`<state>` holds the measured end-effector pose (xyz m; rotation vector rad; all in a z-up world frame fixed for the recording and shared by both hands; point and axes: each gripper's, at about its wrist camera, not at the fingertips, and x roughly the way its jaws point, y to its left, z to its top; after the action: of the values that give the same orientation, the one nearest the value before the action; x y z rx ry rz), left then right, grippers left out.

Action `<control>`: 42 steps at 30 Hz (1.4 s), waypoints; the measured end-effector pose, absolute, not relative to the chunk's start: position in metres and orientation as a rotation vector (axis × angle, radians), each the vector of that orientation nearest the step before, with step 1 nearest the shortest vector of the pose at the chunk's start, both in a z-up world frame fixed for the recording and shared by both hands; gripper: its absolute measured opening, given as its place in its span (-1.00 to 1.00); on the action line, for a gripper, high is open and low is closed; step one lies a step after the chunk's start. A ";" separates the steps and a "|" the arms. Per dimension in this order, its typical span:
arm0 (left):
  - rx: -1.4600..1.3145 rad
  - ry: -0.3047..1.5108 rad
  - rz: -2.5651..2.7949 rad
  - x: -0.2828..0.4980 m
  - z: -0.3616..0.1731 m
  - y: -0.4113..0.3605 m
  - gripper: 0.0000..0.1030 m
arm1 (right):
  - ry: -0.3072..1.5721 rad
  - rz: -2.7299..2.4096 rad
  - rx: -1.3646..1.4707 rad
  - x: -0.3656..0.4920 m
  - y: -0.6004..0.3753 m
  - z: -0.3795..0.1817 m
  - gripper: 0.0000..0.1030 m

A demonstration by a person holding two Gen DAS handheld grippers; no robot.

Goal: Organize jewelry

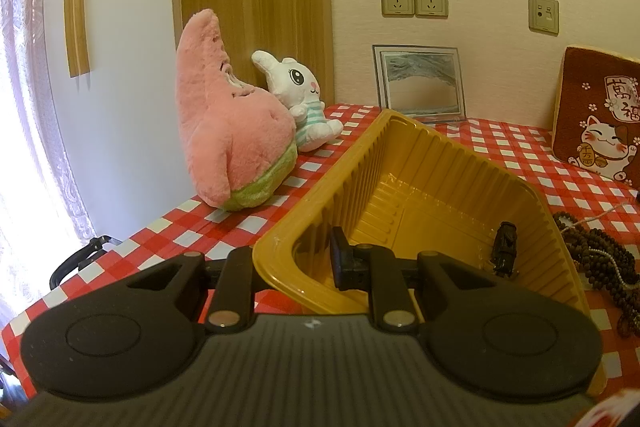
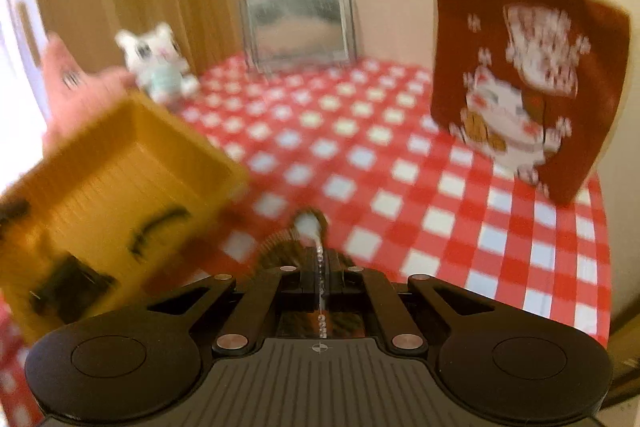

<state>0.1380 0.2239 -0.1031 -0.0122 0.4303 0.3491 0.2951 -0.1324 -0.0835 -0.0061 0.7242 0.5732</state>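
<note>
Yellow tray: ribbed yellow plastic tray (image 1: 404, 187) fills the centre of the left wrist view, tilted, its near corner rim between the left gripper's fingers; a small dark trinket (image 1: 505, 247) lies inside at lower right.
Left gripper (image 1: 296, 267): comes in from the bottom edge, one finger outside the tray wall, one inside, closed on the rim.
Right gripper (image 2: 322, 275): level and low in the right wrist view, jaws nearly together, pinching a thin clear-beaded chain (image 2: 320, 267) that runs forward to a pale blob.
Brown bead strands (image 1: 600, 259): heaped on the red-and-white checked tablecloth (image 1: 520, 155) just right of the tray, cut off by the right edge.
Hard to make out: the right wrist view is motion-blurred; dark shapes in the tray are unclear.
Background: pink plush star (image 1: 228, 131) and white plush rabbit (image 1: 300, 95) upper left; red lucky-cat cushion (image 1: 600, 115) upper right.
</note>
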 end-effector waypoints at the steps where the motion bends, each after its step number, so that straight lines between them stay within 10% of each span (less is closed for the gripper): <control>1: -0.011 0.430 0.349 0.138 -0.103 0.224 -0.65 | 0.702 0.583 0.001 0.292 -0.132 -0.074 -0.96; 42: -0.003 0.422 0.343 0.138 -0.101 0.221 -0.67 | 0.448 0.899 0.126 0.227 -0.048 0.089 -0.96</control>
<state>0.1378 0.2212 -0.1007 -0.0034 0.4221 0.3428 0.2270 -0.0484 0.0886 0.1256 0.4478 0.8985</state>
